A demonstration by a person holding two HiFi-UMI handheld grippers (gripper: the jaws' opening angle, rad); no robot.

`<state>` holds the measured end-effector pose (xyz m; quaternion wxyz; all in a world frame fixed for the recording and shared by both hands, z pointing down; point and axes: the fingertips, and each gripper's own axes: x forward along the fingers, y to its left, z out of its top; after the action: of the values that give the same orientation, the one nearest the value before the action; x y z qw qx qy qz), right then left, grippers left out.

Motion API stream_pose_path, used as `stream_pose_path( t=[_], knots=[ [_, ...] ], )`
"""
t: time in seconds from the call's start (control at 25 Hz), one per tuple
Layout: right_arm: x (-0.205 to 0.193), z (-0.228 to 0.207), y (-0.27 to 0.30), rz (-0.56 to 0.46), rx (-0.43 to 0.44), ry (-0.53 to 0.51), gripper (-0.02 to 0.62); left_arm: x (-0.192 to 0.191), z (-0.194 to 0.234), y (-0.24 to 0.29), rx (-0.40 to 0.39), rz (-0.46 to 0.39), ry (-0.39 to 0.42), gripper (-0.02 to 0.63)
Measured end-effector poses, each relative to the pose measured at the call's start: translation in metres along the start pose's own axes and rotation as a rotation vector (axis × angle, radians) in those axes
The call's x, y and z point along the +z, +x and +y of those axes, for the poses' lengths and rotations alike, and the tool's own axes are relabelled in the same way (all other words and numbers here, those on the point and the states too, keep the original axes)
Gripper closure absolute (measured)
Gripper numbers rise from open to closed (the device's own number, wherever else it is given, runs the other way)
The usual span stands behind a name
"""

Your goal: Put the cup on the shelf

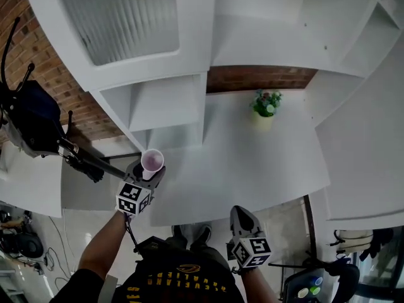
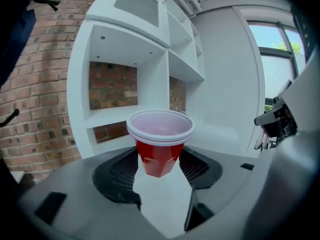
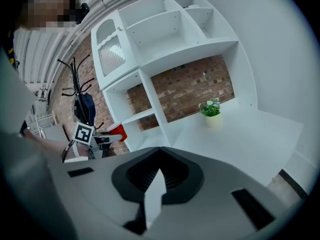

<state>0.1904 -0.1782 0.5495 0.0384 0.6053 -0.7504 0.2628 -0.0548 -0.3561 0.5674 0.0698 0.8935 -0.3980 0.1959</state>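
Observation:
A red cup (image 1: 152,161) with a white inside stands upright between the jaws of my left gripper (image 1: 146,172), which is shut on it. In the left gripper view the cup (image 2: 160,141) is squeezed at its lower body by both dark pads (image 2: 122,171), in front of the white shelf unit (image 2: 112,115) with its open brick-backed compartments. The cup hangs just off the left front corner of the white counter (image 1: 252,163), near the lowest compartments (image 1: 165,103). My right gripper (image 1: 240,213) is low near the person's body, shut and empty; its view also shows the cup (image 3: 118,131).
A small potted plant (image 1: 266,104) stands at the back of the counter, also visible in the right gripper view (image 3: 211,109). A coat stand with a dark bag (image 1: 31,115) is to the left by the brick wall. More white shelf compartments (image 3: 175,29) rise above.

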Motion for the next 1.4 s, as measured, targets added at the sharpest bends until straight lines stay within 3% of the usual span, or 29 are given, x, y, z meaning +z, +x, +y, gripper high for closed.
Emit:
stream_pose_path(
  t=[0.2,0.56,0.96,1.4],
  knots=[
    [-0.004,-0.014,-0.001,0.003,-0.093,0.029,0.6,-0.018,0.013,0.06,-0.053,0.057,-0.024,0.348],
    [-0.021,-0.021,0.002,0.053,-0.19,0.066,0.601,-0.02,0.02,0.155,-0.139,0.079,-0.015,0.347],
    [-0.042,-0.024,-0.004,0.107,-0.256,0.094,0.601,-0.056,0.034,0.244,-0.117,0.161,-0.047,0.347],
    [-0.048,-0.026,-0.012,0.121,-0.289,0.115,0.601,-0.076,0.035,0.269,-0.079,0.207,-0.034,0.347]
  ],
)
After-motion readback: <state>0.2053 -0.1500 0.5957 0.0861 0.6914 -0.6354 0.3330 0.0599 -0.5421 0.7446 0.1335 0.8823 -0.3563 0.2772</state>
